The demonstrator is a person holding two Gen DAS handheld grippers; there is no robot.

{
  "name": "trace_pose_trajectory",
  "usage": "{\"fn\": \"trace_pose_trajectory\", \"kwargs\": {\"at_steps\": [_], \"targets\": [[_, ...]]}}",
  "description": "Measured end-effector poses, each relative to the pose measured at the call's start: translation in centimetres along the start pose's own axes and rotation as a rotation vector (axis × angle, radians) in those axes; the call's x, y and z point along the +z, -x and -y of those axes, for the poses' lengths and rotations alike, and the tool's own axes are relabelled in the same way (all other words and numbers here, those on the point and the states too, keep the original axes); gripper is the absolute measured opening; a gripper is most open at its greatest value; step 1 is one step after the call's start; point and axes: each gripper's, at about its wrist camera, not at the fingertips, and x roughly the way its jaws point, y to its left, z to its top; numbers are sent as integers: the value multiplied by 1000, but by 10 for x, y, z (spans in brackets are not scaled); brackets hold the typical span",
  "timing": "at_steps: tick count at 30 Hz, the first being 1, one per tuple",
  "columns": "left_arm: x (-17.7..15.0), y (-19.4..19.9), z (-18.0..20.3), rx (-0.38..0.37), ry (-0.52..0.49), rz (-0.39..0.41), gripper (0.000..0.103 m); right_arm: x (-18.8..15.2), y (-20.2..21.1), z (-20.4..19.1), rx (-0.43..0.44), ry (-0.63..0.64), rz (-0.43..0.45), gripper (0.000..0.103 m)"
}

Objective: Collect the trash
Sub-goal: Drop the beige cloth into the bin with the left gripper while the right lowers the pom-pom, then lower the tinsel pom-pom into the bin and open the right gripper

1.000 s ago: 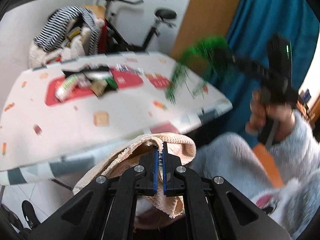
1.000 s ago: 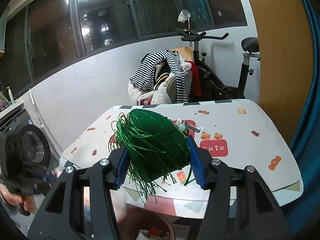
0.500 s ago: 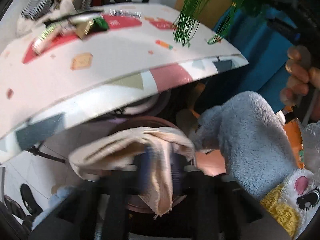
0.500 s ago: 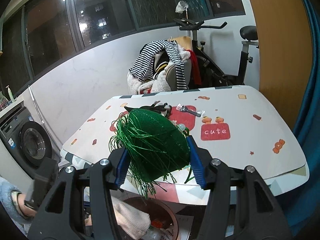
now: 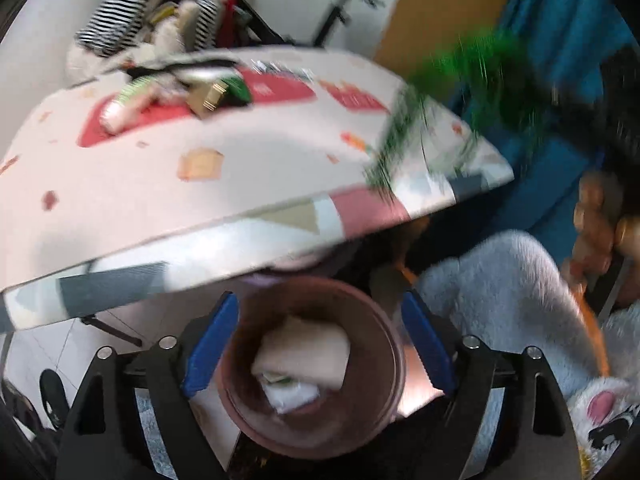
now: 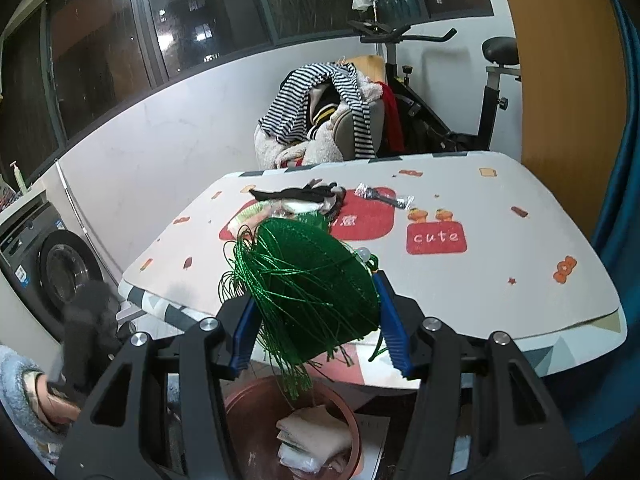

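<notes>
Tinsel, a green bundle (image 6: 308, 292) of loose metallic strands, sits clamped in the right gripper (image 6: 316, 328) above the table's near edge, over the brown bin (image 6: 352, 420). Light and springy; strands may snag. Left gripper (image 5: 320, 344) is opening, empty, above a beige cloth (image 5: 308, 356) in the bin.

Black tool (image 5: 316, 344) arms, blue pads (image 5: 212, 344), fluffy grey sleeve (image 5: 500, 292).

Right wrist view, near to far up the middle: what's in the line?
Bin with beige cloth inside → green mesh bundle held in the right tongs → trash pile on the table → chair piled with clothes → windows.
</notes>
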Motion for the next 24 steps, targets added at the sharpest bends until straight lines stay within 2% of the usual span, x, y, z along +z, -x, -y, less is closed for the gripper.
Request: {"fn": "trace_pose_trajectory", "kwargs": {"at_steps": [6,15,20,24], "targets": [[-7,40,-30,119,101,166,86,-17,-5,-12,46,33,-45,55],[-28,80,-53,259,242,321,90,-60,-34,-43,153,80,-201,55],[-37,80,-52,308,260,359,90,-89,-66,-54,177,70,-324,55],[-45,78,-47,331,246,369,91,-114,-91,-61,155,103,-398,55]]}}
